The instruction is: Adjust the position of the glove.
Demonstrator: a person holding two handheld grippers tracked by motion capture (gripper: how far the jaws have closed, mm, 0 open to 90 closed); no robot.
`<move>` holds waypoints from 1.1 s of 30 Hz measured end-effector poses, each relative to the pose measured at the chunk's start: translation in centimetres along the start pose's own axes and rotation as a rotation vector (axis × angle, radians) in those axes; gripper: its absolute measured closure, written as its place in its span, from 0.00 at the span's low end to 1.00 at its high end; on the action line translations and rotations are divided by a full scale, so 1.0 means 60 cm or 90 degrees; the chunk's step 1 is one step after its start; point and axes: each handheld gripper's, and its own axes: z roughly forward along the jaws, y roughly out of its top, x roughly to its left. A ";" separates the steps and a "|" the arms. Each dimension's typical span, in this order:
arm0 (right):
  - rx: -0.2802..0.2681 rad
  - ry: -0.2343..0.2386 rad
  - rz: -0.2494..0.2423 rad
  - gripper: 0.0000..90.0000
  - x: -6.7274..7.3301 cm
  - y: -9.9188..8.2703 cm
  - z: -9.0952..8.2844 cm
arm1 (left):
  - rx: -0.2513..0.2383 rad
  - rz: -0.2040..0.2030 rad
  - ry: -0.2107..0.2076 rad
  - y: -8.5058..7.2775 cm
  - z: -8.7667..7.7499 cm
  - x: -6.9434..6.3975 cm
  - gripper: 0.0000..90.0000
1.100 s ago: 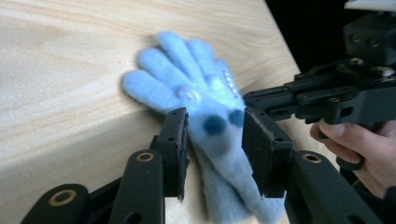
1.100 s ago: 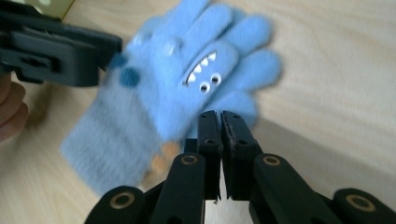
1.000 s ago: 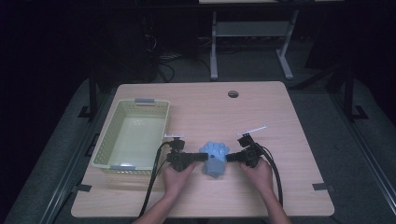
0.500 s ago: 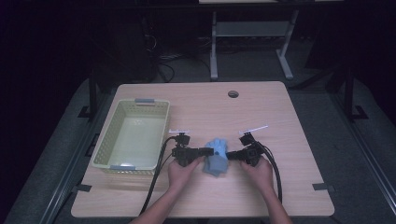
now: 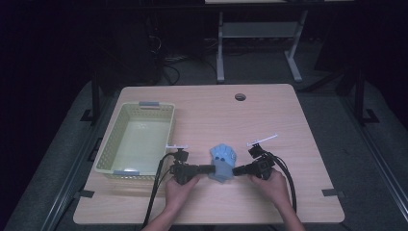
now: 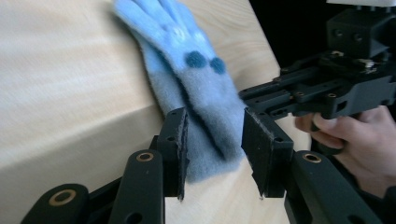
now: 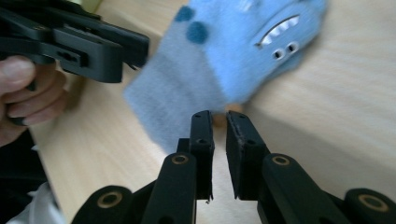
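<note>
Light-blue knitted wool, a small glove with dark blue spots and a stitched monster face (image 5: 223,161), lies on the pale wooden counter (image 5: 288,125) at lower centre of the high view, between the two tools and well apart from the pale green plastic basket (image 5: 110,144) at left.

The left tool (image 6: 214,149) stands open: its jaws have just been opening, the cuff end of the glove lies between the pads but they stand clear of the wool on both sides. The right tool (image 7: 219,122) is nearly closed, a narrow gap between its jaws; they point at the glove's lower edge, and whether they pinch a fold of it I cannot tell, since nothing shows between the pads.

The step in hand looks like a release or re-grip at the cuff. To do it well, the left tool should draw back along the counter without snagging loose knit, or else close squarely across both layers of the cuff. The right tool ought to steady the glove so it does not slide.
</note>
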 end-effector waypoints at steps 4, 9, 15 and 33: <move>-0.001 0.030 0.003 0.89 0.003 -0.001 0.003 | 0.005 -0.008 -0.017 -0.007 0.002 0.000 0.66; 0.002 0.047 0.000 0.86 0.007 -0.004 0.003 | -0.001 -0.014 -0.023 -0.010 -0.002 -0.004 0.62; -0.048 0.044 0.041 0.68 0.005 -0.004 -0.008 | -0.024 -0.019 0.031 -0.007 -0.004 -0.005 0.54; -0.063 0.033 0.095 0.59 0.005 -0.012 0.017 | 0.016 0.000 0.050 -0.001 0.012 -0.007 0.64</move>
